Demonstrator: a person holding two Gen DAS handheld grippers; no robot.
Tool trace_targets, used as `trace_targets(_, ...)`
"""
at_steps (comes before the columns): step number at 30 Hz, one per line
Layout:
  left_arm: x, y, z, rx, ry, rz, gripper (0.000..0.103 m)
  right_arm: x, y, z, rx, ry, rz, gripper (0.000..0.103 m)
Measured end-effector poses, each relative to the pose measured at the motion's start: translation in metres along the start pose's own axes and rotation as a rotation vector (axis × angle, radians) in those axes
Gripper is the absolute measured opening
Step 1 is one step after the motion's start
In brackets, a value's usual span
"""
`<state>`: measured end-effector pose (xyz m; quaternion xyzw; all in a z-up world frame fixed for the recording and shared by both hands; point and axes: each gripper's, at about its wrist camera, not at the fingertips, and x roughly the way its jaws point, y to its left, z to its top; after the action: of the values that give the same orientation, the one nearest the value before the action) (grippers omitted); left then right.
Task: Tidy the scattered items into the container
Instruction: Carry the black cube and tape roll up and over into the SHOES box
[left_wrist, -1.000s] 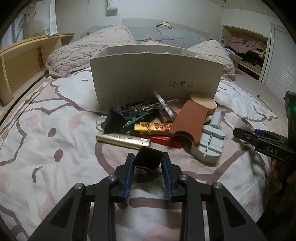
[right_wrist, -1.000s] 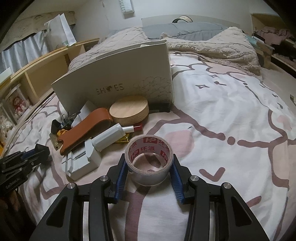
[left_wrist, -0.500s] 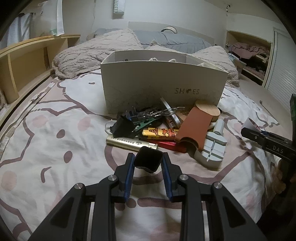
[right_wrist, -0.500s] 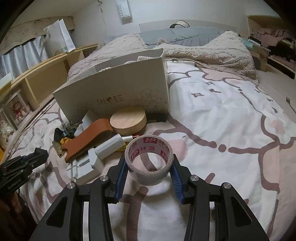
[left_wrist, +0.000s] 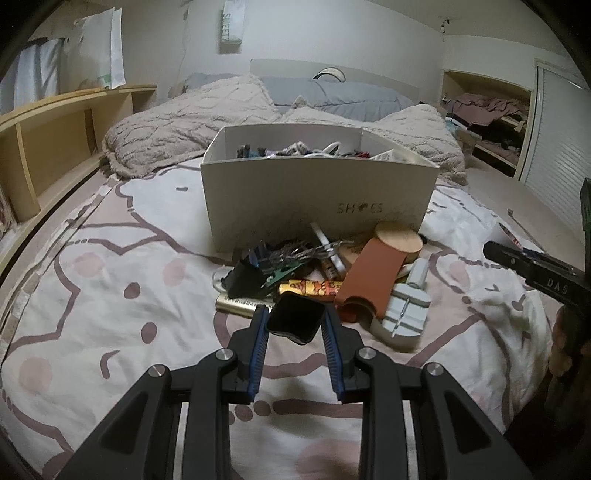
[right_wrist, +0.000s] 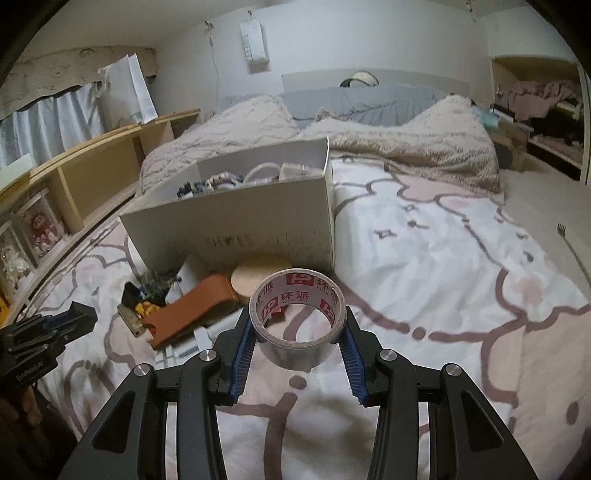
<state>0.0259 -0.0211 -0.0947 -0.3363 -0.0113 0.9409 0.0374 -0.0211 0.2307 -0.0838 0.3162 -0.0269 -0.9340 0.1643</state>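
Observation:
A white shoe box (left_wrist: 317, 195) (right_wrist: 236, 225) stands on the bed with several small items inside it. My left gripper (left_wrist: 294, 317) is shut on a small black square-faced object (left_wrist: 295, 319), lifted above the bedspread in front of the box. My right gripper (right_wrist: 298, 325) is shut on a roll of clear tape (right_wrist: 298, 314) with a red-and-white printed core, also held off the bed. A pile of loose items lies against the box front: a brown leather case (left_wrist: 369, 273) (right_wrist: 188, 310), a round wooden disc (left_wrist: 400, 238) (right_wrist: 258, 277), a grey plastic tool (left_wrist: 406, 314), a gold bar (left_wrist: 236, 303).
Fluffy beige blankets (left_wrist: 184, 122) and grey pillows (left_wrist: 332, 96) lie behind the box. Wooden shelves (left_wrist: 55, 147) run along the left of the bed. The other gripper shows at the right edge of the left wrist view and the left edge of the right wrist view.
Both grippers have risen with their loads; the box's inside now shows in both views. The tape roll has come up off the bedspread.

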Motion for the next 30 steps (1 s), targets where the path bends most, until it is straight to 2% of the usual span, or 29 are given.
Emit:
trace_targets(11, -0.019, -0.006, 0.026, 0.031, -0.065, -0.024, 0.029, -0.027, 0.007, 0.037, -0.034, -0.102, -0.01, 0.045)
trace_targets(17, -0.021, -0.006, 0.051, 0.063, -0.1, 0.0, 0.029, -0.029, 0.013, 0.058, -0.062, -0.131, -0.015, 0.045)
trace_targets(30, 0.008, 0.008, 0.114, 0.057, -0.151, -0.007, 0.029, 0.003, 0.023, 0.098, -0.131, -0.142, -0.011, 0.045)
